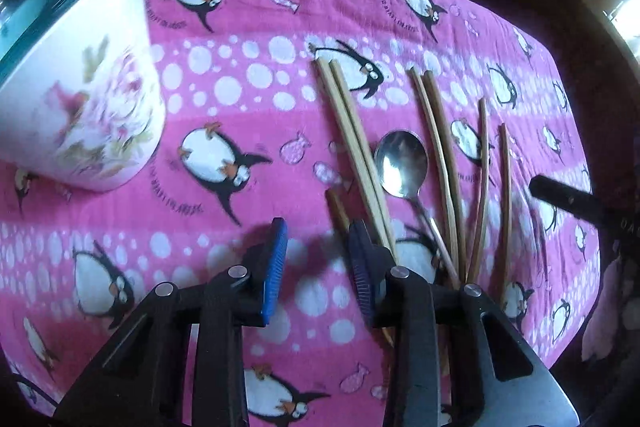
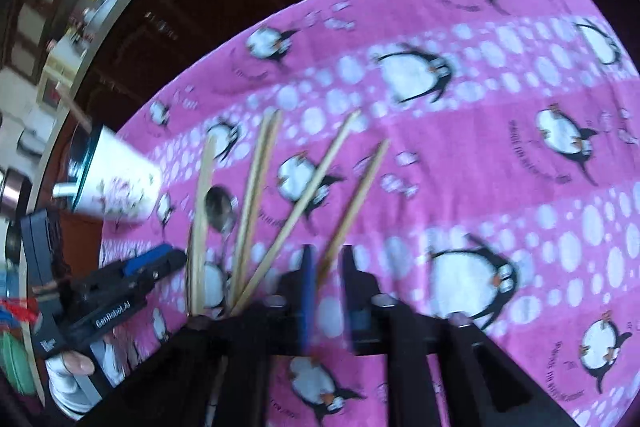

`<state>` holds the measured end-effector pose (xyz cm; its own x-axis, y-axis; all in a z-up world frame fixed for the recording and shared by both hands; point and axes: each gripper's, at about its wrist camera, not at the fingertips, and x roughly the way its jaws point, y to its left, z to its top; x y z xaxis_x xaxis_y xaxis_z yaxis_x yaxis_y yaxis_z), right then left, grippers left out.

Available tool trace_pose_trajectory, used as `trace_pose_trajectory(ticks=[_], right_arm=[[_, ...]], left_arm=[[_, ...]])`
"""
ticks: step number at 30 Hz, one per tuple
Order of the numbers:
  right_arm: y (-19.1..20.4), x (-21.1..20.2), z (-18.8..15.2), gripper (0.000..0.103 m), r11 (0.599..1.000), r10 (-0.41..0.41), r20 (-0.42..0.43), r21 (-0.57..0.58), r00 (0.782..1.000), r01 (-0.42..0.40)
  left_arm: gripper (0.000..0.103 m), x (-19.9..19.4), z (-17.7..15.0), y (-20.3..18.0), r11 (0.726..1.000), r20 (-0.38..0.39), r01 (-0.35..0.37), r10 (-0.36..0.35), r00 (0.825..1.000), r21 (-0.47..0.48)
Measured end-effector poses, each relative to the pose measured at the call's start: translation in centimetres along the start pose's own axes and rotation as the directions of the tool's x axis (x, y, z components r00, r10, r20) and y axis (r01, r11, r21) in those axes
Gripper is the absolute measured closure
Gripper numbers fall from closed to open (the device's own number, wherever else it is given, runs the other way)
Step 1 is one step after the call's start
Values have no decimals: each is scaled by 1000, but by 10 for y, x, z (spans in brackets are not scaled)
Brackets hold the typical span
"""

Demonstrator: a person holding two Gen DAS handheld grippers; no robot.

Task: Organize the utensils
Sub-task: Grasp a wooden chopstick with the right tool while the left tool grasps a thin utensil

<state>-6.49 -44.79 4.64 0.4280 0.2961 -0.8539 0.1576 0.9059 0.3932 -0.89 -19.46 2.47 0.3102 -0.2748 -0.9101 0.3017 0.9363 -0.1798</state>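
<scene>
**Right gripper straddles the outermost chopstick**

The chopsticks (image 1: pixel 352 131) and spoon (image 1: pixel 402 163) lie fanned on the pink cloth (image 1: pixel 240 99), long axes running away from both tools. The right gripper (image 2: pixel 328 287) stands part open around one chopstick (image 2: pixel 356 199), not visibly pressing. The left gripper (image 1: pixel 320 267), part open and empty, hovers beside the bundle; the cup (image 1: pixel 92 107) stands further left.

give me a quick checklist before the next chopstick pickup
1. Left gripper jaws apart, nothing between them: ok.
2. Right gripper jaws straddle a chopstick; pads gripping it: cannot tell, blurred.
3. Floral cup upright with its mouth free: ok.
4. Spoon lies among the chopsticks, not yet sorted: not ok.
5. Other chopsticks flat on the pink cloth, reachable: ok.
</scene>
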Motion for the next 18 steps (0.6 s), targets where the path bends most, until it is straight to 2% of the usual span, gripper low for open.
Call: trace_pose_trajectory(ticks=[5,9,13,14,16,18], right_arm=[[-6,5,17,69,999,15,7,28,1000,-15],[-2,26,28,73,999,-31,-21,13,999,32],[-2,38,36,89,999,-41,-9,12,999,41],[-4,38,37,92,999,-41,-9,18,999,41],[-5,34,36,93,999,-23,0,25,1000,23],[-4,23,32,93,1000,-12,21,10,1000,12]], left_arm=[[73,5,4,-4,1000,-19,8,-8,1000,23],[73,5,2,-2,999,-32,26,-25,999,44],[73,10,5,-7,998,-39,14,-11,999,68],[76,11,6,-9,997,-37,11,-8,999,77],[90,12,6,-11,995,-29,8,-6,1000,99],[92,11,6,-4,997,-35,46,-43,998,69]])
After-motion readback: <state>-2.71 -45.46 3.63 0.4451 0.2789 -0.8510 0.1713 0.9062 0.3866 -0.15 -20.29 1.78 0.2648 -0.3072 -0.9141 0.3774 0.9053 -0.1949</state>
